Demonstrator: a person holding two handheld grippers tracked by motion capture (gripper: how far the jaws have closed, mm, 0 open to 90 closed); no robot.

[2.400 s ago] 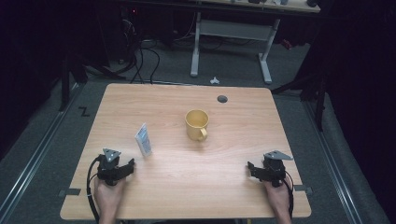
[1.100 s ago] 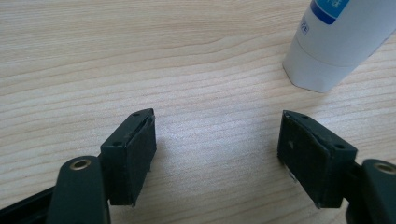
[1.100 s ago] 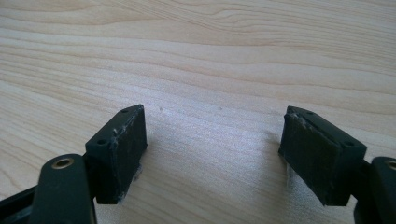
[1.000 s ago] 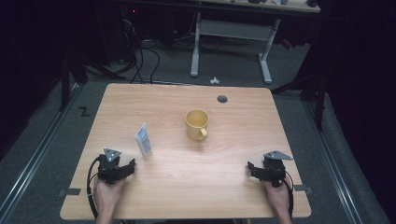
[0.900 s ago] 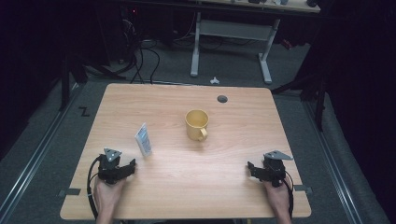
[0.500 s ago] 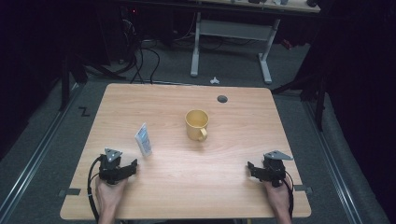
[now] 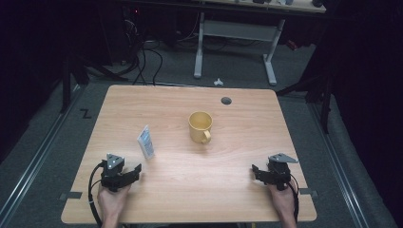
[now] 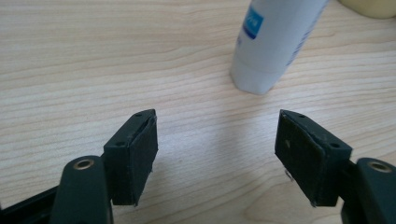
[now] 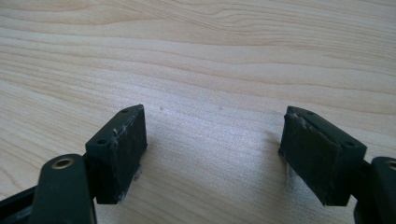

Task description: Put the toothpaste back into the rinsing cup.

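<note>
Yellow mug (image 7: 200, 126) — white tube (image 7: 146, 141), blue label — pale wood-grain table (image 7: 190, 190)

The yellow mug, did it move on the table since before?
No. The mug stands in the same spot as earlier, just below the dark hole in the table, handle toward the person.

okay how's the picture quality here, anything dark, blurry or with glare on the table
High view: sharp and evenly lit on the table, with the floor and background falling into near black. Left gripper view: the white tube is crisp, cut off at the top edge, while the near fingers look a little soft. Right gripper view: a pale sheen on the wood between the open fingers.
</note>
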